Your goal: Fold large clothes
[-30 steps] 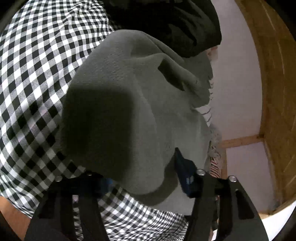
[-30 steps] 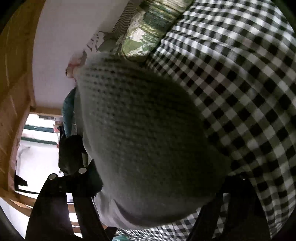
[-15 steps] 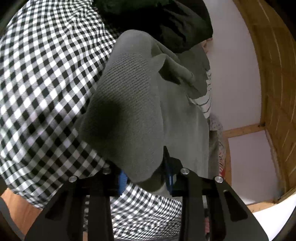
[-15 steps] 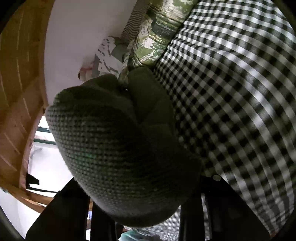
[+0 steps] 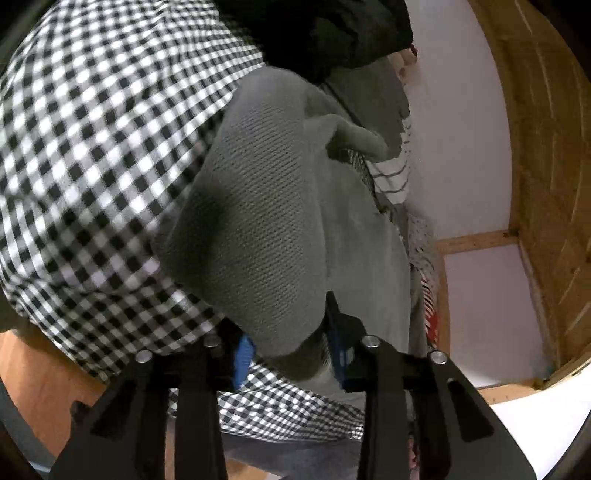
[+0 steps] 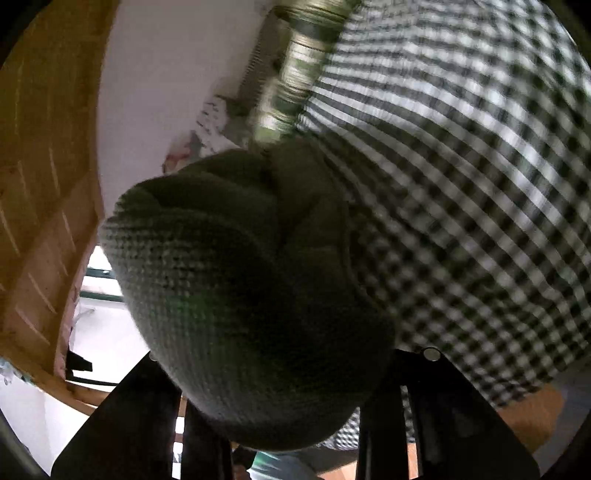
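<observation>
The left gripper [image 5: 291,354] is clamped on a bunched fold of the grey knit garment [image 5: 266,229], its blue pads [image 5: 243,356] pressed against the cloth from both sides. From that pinch the garment runs forward and away from the gripper, its long axis pointing ahead and slightly to the right, toward a black garment [image 5: 332,33] lying at its far end. A black-and-white checked cloth [image 5: 92,140] spreads under the grey knit and to the left of the gripper. To the right of the gripper a striped cloth [image 5: 391,181] lies beside a white wall [image 5: 461,129].

In the right wrist view the grey knit garment [image 6: 240,295] balloons over the right gripper [image 6: 291,417], hiding the fingertips; the cloth sits between the two arms, gripped there. The checked cloth [image 6: 461,166] lies ahead and to the right, a green patterned fabric [image 6: 299,74] straight ahead beyond the knit.
</observation>
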Demonstrator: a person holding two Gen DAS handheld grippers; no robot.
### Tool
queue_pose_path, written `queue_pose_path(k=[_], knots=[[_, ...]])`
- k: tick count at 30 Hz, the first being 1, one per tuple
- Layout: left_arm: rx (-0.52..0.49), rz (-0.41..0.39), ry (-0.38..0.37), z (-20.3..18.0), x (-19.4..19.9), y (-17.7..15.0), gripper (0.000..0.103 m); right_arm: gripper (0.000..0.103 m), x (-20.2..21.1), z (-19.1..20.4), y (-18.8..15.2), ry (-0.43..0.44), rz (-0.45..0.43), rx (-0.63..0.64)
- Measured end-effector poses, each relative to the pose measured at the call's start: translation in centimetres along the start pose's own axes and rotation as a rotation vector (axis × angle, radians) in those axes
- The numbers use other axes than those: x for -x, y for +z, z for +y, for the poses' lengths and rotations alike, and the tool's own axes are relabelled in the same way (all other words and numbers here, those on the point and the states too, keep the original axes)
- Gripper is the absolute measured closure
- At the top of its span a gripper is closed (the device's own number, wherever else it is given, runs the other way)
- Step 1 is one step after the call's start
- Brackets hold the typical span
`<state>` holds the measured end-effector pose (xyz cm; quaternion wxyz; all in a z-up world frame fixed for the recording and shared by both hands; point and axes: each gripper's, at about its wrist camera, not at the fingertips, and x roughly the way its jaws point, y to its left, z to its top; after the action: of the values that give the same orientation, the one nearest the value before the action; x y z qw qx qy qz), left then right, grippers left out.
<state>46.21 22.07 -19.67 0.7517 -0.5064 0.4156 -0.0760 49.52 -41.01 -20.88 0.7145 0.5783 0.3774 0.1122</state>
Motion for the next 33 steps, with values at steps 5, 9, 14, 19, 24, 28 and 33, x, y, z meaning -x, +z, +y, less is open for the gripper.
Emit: queue_pose_path(k=[5,9,14,19,24,28,33], knots=[[0.121,-0.043,-0.084,2.5,-1.6,-0.1,0.016,0.023,-1.7,-1.4,-1.6,0.014,-0.011,-0.012],[0.061,-0.071,-0.102,0.8,-2.2,-0.1,0.008,0.017,-2.7,-0.3,-1.8,0.01,-0.048,0.024],[0.058,-0.058,-0.034,-0.7,-3.2,0.4,0.016,0.032,-3.4,0.0,-1.1,0.032,-0.06,-0.005],[0.05,-0.046,-0.052,0.9,-2.2,-0.2,0.064,0.072,-2.5,-2.1,-1.4,0.012,-0.04,-0.047],[0.025,-0.024,-0.04,0.9,-1.0,-0.6,0.062,0.067,-2.4,-1.2,-1.7,-0.006,-0.058,-0.004],[0.06,0.046,-0.049,1.9,-2.5,-0.1,0.041,0.027,-5.9,-2.2,-0.5,0.009,0.002,-0.053],[0.023,0.006,-0.039,1.1,-1.4,-0.8,0.063,0.068,-5.5,-0.1,-0.3,-0.058,-0.055,0.022]])
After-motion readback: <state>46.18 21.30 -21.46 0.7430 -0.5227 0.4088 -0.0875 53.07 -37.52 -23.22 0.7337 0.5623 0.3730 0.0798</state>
